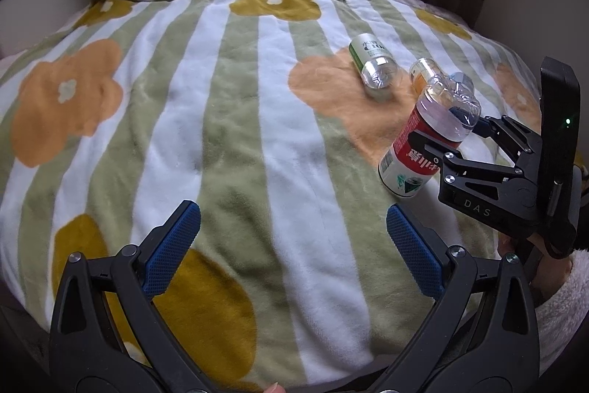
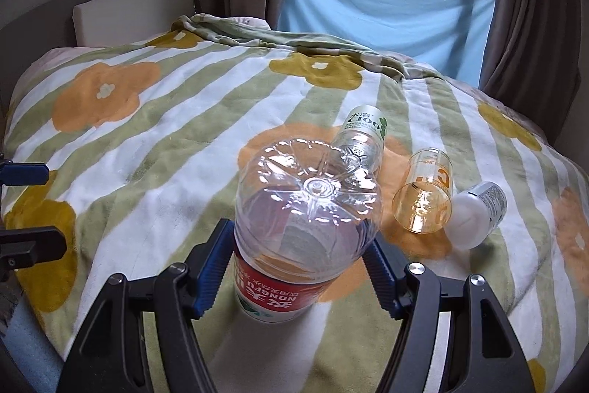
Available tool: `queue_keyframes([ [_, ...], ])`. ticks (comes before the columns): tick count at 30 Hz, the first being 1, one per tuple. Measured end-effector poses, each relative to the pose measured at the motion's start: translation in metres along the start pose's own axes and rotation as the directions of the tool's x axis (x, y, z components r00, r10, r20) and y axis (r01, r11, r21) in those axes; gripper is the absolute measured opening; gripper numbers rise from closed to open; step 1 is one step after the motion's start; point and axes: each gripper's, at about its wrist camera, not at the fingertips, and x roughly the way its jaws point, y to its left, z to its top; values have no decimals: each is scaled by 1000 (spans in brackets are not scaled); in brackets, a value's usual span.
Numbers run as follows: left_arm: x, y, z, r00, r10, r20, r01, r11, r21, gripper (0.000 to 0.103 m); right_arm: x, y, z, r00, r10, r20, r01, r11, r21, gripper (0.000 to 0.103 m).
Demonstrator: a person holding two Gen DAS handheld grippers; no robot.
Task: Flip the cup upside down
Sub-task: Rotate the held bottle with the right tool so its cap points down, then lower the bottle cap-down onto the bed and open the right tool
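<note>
Setting clear plastic red-labelled cup [image 2: 294,227] mouth-down on striped flower blanket [image 2: 165,172]: right gripper [image 2: 294,267] clenched on it, level before letting go; left gripper [image 1: 291,245] released, empty.

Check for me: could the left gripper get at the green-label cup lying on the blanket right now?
Probably yes. The left gripper is open and empty, with bare blanket between it and the green-label cup. The right gripper, shut on the red-label cup, sits off to the side.

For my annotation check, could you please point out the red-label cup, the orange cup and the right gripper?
Red-label cup [image 2: 279,297], right wrist view, on its red label.
Orange cup [image 2: 423,205], right wrist view, on its clear wall.
Right gripper [image 1: 454,129], left wrist view, between its fingertips.
</note>
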Motion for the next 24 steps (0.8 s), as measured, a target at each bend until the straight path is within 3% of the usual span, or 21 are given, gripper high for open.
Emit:
queue_keyframes([
  [3,-3,-1,-1,1000,6,3,-6,1000,-1,101,3,-1,1,1000,4,-6,-4,1000,20,67],
  [6,-5,-2,-2,1000,11,5,-11,1000,-2,101,6,-3,2,1000,23,-20,-22,999,44,95],
  [11,-6,-2,-2,1000,10,5,-10,1000,-1,101,11,-2,2,999,24,-38,-22,998,58,102],
  [24,-21,-10,-1,999,22,27,-23,1000,10,101,-5,-3,5,999,42,-1,-42,997,60,102],
])
